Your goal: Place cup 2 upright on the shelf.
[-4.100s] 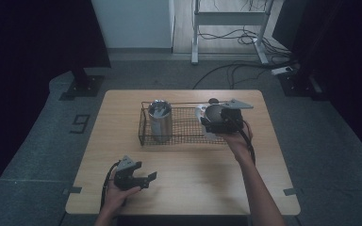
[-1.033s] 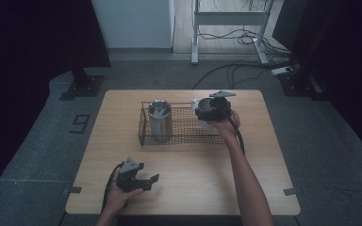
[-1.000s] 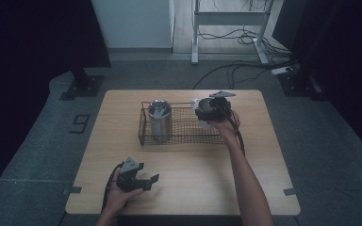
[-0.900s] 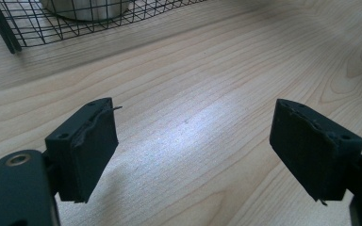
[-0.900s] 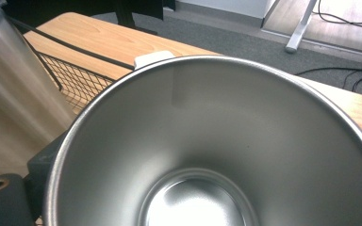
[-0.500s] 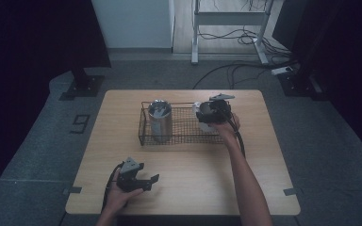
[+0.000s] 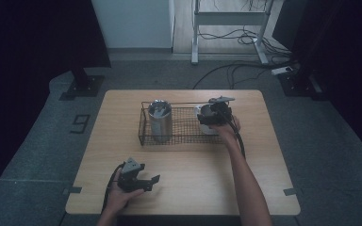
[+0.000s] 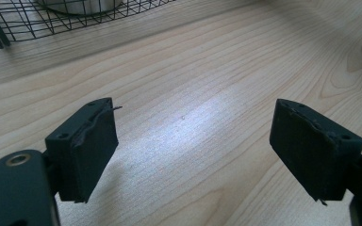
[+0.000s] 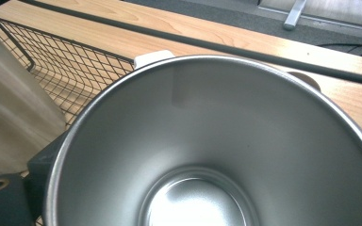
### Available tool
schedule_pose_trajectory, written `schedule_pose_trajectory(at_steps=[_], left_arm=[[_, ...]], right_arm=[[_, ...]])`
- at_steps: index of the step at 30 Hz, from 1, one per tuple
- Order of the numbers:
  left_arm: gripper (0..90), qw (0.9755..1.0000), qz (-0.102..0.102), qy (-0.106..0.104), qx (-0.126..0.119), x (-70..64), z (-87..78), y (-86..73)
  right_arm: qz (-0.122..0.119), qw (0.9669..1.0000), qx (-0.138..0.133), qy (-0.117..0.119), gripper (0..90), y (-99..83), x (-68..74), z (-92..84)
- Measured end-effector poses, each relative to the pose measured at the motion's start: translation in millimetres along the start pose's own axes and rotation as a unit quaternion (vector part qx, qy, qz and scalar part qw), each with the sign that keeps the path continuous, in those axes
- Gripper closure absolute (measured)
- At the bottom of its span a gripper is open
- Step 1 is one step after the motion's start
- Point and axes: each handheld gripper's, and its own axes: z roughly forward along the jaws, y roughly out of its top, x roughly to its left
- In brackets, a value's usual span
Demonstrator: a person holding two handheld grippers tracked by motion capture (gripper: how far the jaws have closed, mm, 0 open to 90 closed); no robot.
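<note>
Holding a Steel Cup at the Wire Basket

Gripping the steel cup (image 9: 217, 141) with my right gripper (image 7: 215, 115), I have it at the right end of the wire basket (image 7: 179, 127), its open mouth facing up. 1 taller metal canister (image 7: 160, 120) stands upright at the basket's left end. My left gripper (image 7: 136, 176) rests nearer me than the basket, well apart from it, its 2 jaws spread over bare table (image 8: 193, 94) with nothing between them.

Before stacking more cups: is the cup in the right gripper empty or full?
Empty: the cup's bare steel bottom shows in the right gripper view.
</note>
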Motion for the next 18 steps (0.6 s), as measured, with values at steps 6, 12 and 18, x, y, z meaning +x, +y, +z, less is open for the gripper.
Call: schedule_pose_trajectory(at_steps=[6,12,18], left_arm=[[15.8,1.0,0.001,0.0,0.001,-0.3,0.7,-0.3],[15.8,1.0,0.002,-0.002,0.002,-1.2,1.1,-0.2],[15.8,1.0,0.002,-0.003,0.004,-1.4,0.9,0.0]], right_arm=[[0.0,1.0,0.002,-0.001,6.1,-1.3,0.7,1.2],[-0.002,0.9999,0.009,-0.005,6.1,-1.3,1.7,1.9],[-0.003,0.9998,0.018,-0.008,6.1,-1.7,2.2,2.0]])
